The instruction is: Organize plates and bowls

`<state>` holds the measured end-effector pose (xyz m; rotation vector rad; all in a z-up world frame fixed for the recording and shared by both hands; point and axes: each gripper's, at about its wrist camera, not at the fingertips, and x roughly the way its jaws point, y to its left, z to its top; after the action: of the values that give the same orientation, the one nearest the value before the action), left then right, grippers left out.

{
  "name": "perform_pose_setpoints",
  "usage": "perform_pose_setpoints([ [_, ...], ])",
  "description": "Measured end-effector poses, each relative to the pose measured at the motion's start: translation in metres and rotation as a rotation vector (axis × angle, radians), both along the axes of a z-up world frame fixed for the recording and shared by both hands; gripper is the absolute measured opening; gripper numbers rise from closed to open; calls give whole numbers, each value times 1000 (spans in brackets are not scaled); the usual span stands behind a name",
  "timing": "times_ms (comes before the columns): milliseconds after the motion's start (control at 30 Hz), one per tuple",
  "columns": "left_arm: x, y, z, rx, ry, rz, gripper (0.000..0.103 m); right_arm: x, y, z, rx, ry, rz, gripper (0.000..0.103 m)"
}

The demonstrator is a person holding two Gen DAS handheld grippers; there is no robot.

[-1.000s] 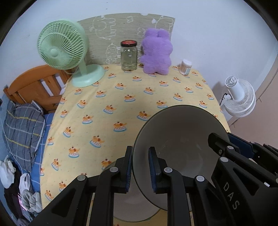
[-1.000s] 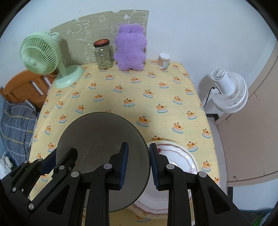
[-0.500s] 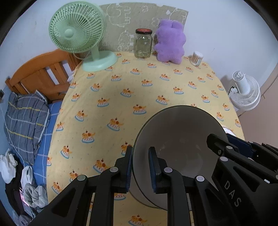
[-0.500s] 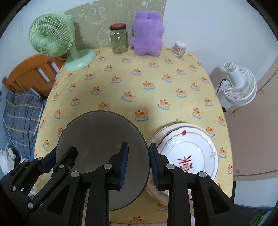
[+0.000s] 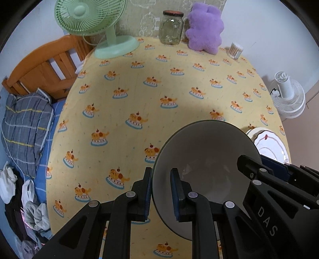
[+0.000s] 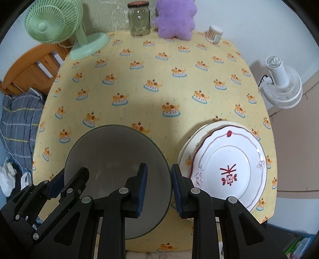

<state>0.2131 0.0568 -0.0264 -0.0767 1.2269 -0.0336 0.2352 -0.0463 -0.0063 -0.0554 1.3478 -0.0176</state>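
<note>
A grey bowl (image 5: 207, 159) is held in the air above the yellow tablecloth by both grippers. My left gripper (image 5: 161, 191) is shut on the bowl's left rim. My right gripper (image 6: 159, 187) is shut on its right rim, and the bowl (image 6: 115, 157) fills the lower left of the right wrist view. A white plate with a red pattern (image 6: 229, 171) lies on a cream plate (image 6: 185, 151) at the table's front right, just right of the right gripper. The plates (image 5: 269, 143) also show in the left wrist view behind the bowl.
At the table's back stand a green fan (image 6: 59, 25), a glass jar (image 6: 139, 20), a purple plush toy (image 6: 175, 18) and a small cotton-swab tub (image 6: 215, 33). A white fan (image 6: 281, 87) stands on the floor to the right. A wooden bed frame (image 5: 45, 65) and bedding lie to the left.
Both grippers have risen with the bowl and tilted downward. More of the table and the stacked plates has come into view.
</note>
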Motion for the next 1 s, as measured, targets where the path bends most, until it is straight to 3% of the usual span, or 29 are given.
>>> perform_pose_setpoints([
  [833, -9, -1, -5, 5, -2, -38, 16, -10, 1, -8, 0, 31, -14, 28],
  [1000, -15, 1, -2, -38, -7, -19, 32, -16, -6, -2, 49, -5, -28, 28],
])
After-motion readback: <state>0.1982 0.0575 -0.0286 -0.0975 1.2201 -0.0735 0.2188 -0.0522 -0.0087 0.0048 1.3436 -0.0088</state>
